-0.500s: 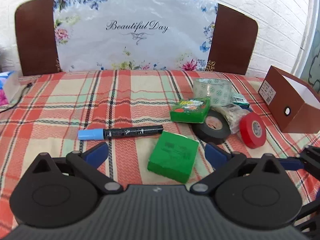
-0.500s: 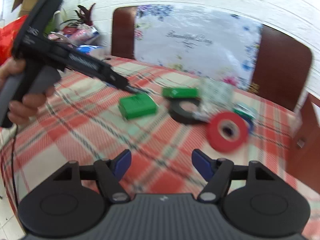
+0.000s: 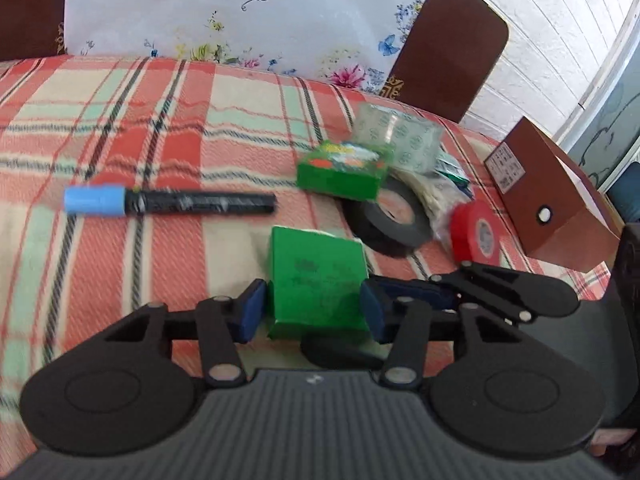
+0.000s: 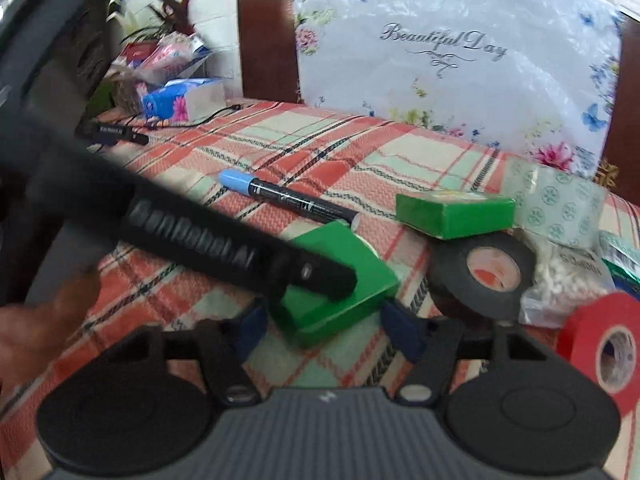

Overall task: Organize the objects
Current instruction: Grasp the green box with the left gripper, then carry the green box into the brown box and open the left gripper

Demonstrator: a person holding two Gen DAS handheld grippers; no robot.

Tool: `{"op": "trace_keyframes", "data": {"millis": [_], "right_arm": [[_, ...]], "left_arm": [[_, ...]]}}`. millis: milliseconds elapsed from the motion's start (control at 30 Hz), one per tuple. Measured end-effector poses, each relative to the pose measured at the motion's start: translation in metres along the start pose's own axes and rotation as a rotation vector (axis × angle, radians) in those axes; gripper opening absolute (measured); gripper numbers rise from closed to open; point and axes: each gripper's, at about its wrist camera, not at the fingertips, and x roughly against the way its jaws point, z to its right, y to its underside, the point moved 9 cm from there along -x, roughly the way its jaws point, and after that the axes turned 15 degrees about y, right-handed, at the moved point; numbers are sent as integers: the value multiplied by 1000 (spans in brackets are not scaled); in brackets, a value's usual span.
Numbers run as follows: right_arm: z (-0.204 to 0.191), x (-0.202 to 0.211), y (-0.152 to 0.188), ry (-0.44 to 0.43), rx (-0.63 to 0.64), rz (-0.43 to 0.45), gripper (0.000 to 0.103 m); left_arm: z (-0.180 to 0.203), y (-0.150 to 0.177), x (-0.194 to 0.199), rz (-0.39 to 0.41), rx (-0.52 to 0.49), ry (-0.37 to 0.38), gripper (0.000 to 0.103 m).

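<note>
Two grippers converge | left gripper (image 3: 312,314) flanks green box (image 3: 316,276), grip uncertain | right gripper (image 4: 326,330) spread | next: clamp, carry to brown box (image 3: 560,200) at 2 o'clock

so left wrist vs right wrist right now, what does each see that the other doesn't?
Left wrist only: the brown box at the far right, and the left gripper with its pads either side of the green block.

Right wrist only: the tissue pack, a second black pen by a cable, a plant behind them, and the right gripper.

Both: the blue-capped marker, black tape roll, red tape roll, the printed green box and the plaid cloth.
</note>
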Motion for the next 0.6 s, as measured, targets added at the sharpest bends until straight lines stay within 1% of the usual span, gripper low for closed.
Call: {"op": "trace_keyframes", "data": {"millis": [67,133,267,333,400,433,600], "right_arm": [[2,16,10,-18,-32,-15,53],[13,39,27,-14,-34,-11,53],[45,95,73,69,-19,14,53],[69,119,94,108,-65,11,53],[95,141,105,158,-125,31,53],[110,151,104,192,-146,57,53],[204,202,72,378,-245,236,53]], "left_arm": [[24,16,-1,-4,-5,13,53],[56,32,-7,-32,-43,35,53],[125,63,-30,-108,-136,104,53],[159,67,-43,-136,-212,128,53],[196,54,-54,-122,-294,149,53],[213,43,-60,-104,-331,162,53],[307,-23,-101,-11,-493,223,53]]}}
